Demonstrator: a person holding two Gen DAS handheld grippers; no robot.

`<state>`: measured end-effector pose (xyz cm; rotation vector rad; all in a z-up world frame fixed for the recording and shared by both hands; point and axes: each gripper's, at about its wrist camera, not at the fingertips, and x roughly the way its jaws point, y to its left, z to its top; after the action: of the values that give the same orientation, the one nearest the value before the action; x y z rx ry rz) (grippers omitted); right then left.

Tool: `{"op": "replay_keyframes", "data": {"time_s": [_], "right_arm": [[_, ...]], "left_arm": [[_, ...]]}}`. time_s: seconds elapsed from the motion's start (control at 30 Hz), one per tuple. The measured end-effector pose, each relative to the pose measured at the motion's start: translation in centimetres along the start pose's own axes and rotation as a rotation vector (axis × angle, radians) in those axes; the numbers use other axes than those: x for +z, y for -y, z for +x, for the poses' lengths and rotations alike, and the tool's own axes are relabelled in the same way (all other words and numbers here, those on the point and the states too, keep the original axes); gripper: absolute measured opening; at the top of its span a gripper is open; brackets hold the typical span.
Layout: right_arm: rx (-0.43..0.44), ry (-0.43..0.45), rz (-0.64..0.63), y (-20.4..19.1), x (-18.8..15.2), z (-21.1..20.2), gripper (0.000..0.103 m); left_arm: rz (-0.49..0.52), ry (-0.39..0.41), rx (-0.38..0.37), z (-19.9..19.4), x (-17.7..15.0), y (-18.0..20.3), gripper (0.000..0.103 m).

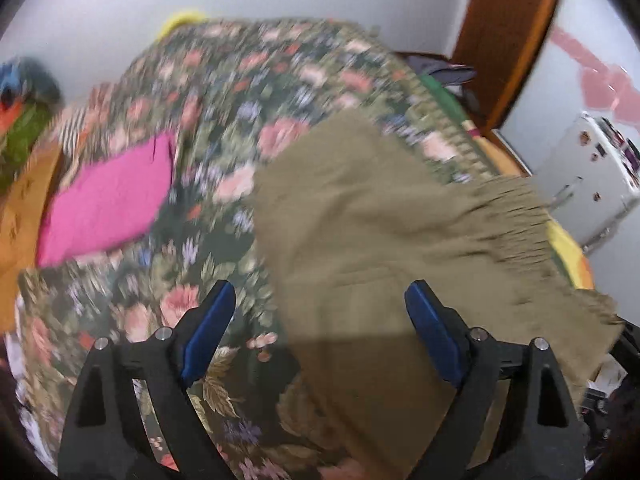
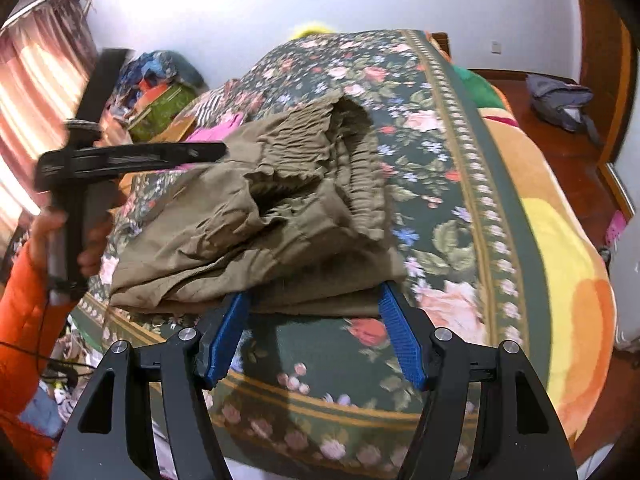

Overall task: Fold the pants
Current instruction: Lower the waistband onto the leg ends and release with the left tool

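Observation:
Olive-green pants (image 2: 280, 208) lie in a loosely folded heap on the floral bedspread (image 2: 440, 160), with the gathered waistband at the far end. My right gripper (image 2: 313, 291) is open, its blue pads (image 2: 400, 336) at either side of the heap's near edge, and the cloth spreads past both tips. In the left wrist view the pants (image 1: 380, 220) lie flat and blurred under my left gripper (image 1: 320, 286), which is open wide with nothing pinched. From the right wrist view the left gripper (image 2: 216, 152) hovers at the heap's left side, held by a hand in an orange sleeve (image 2: 24, 320).
A pink cloth (image 1: 108, 200) lies on the bed left of the pants. An orange and yellow blanket (image 2: 560, 260) hangs over the bed's right edge. A grey bag (image 2: 560, 104) sits on the wooden floor. Clutter (image 2: 160, 96) is piled by the curtain (image 2: 36, 92).

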<state>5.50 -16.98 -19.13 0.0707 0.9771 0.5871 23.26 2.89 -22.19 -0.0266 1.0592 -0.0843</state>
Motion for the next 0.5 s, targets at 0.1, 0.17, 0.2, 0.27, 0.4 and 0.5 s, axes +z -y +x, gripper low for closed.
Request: {"op": "replay_keyframes", "data": {"time_s": [0.1,0.17,0.2,0.27,0.4,0.5], "right_arm": [[0.013,-0.017,-0.009,0.3,0.6,1.0,0.063],[0.011,-0.030,-0.018,0.7,1.4,1.6,0.063],[0.004,-0.036,-0.032,0.8,1.9,2.1,0.063],[0.004,-0.048,-0.058,1.0,2.8,2.9,0.063],[-0.002,-0.063,-0.095,1.7,4.6,4.8,0.063],[0.004,-0.077,-0.113,2.4,5.9,6.1,0.063]], "left_arm": [[-0.054,0.007,-0.048,0.5,-1.6,-1.3,0.089],[-0.061,0.014,-0.053,0.2,-2.1,-1.8,0.089],[-0.058,0.022,-0.041,0.0,-2.5,-2.0,0.089],[-0.050,0.035,-0.018,-0.6,-3.2,-2.1,0.090],[-0.072,0.047,0.002,-1.3,-4.4,-3.0,0.090],[-0.142,0.035,-0.026,-1.6,-5.4,-3.9,0.090]]}}
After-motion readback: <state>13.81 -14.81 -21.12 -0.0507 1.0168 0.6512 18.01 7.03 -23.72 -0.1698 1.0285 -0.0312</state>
